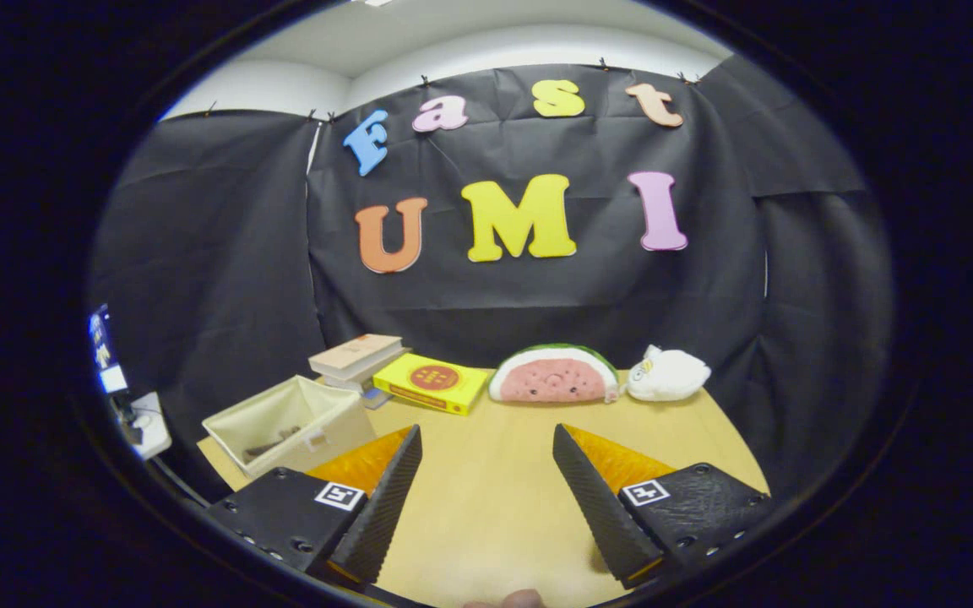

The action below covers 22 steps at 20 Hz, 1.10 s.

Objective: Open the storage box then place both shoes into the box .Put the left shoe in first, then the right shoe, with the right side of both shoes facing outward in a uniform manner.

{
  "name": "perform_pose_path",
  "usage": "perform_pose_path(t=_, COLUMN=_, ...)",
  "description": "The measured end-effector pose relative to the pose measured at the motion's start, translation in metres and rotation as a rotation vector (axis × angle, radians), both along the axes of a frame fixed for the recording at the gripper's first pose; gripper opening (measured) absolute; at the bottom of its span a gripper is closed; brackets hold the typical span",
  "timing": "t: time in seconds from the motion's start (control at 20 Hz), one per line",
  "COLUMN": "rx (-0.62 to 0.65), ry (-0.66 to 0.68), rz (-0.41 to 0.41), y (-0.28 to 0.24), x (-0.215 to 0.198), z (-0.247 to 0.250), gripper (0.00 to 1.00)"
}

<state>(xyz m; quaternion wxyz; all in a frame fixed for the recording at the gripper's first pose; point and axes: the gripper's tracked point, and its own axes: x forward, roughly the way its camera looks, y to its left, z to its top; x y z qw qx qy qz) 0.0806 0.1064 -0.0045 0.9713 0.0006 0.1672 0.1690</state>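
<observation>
My gripper (486, 443) hangs open above the wooden table (503, 498), with nothing between its fingers. A cream fabric storage box (292, 425) stands to the left, just beyond the left finger, with no lid on its open top. Something dark lies at the bottom of the box; I cannot tell what it is.
Along the back of the table lie a stack of books (358, 358), a yellow flat box (431, 382), a watermelon-slice plush (552, 374) and a white plush (668, 374). Off the table's left edge sit a small screen (104, 348) and white devices (144, 420).
</observation>
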Motion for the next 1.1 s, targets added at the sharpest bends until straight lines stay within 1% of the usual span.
perform_pose_path(t=0.15, rx=-0.061, ry=0.044, rz=-0.048, y=-0.059, x=0.01, z=-0.032, gripper=0.95)
perform_pose_path(t=0.25, rx=-0.095, ry=0.106, rz=-0.089, y=-0.093, x=0.017, z=-0.06, gripper=0.95)
perform_pose_path(t=0.4, rx=-0.142, ry=0.182, rz=-0.13, y=-0.125, x=0.026, z=-0.093, gripper=0.95)
perform_pose_path(t=0.6, rx=-0.118, ry=0.317, rz=-0.145, y=-0.143, x=0.035, z=-0.141, gripper=0.95)
perform_pose_path(t=0.8, rx=-0.104, ry=0.418, rz=-0.152, y=-0.146, x=0.04, z=-0.181, gripper=0.95)
perform_pose_path(t=0.95, rx=-0.086, ry=0.462, rz=-0.154, y=-0.145, x=0.042, z=-0.194, gripper=0.95)
perform_pose_path(t=1.1, rx=-0.051, ry=0.466, rz=-0.166, y=-0.144, x=0.049, z=-0.197, gripper=0.95)
